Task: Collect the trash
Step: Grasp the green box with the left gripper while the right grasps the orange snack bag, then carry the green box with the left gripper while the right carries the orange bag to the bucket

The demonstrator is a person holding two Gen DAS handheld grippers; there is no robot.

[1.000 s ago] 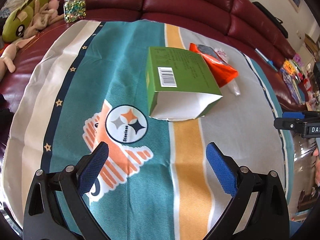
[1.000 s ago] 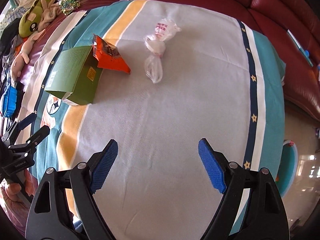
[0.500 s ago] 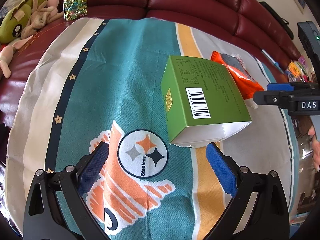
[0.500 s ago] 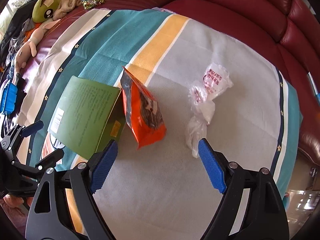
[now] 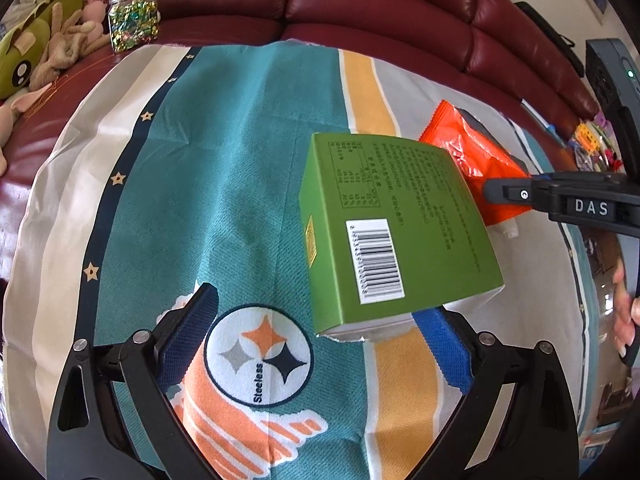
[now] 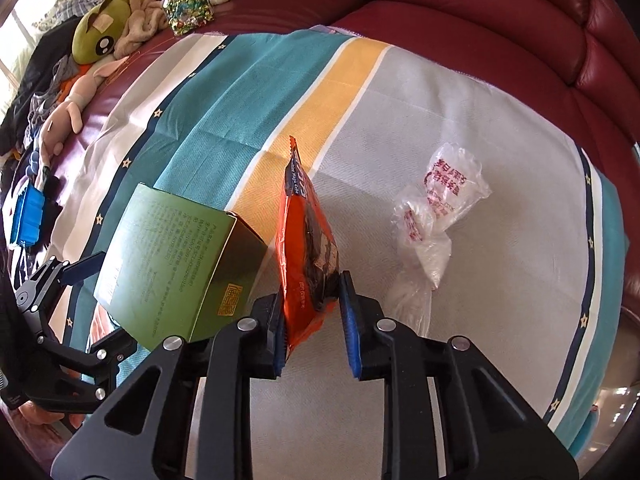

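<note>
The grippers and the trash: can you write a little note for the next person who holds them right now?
Right gripper: jaws closing around the lower end of the orange snack bag, which stands on edge on the blanket.
Left gripper: jaws wide, closing slowly, near the green box; its open end is by the right pad, not gripped.
Clear plastic bag: lying right of the snack bag, untouched.
Done: nothing collected yet.
Left: lift the snack bag, take the box, then the plastic bag.

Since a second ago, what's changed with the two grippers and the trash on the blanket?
The right gripper moved in over the orange snack bag and its jaws are closing on it, pads now against both sides. The left gripper came up to the green box, jaws starting to close, box not gripped. The clear plastic bag and the blanket stayed put.
</note>
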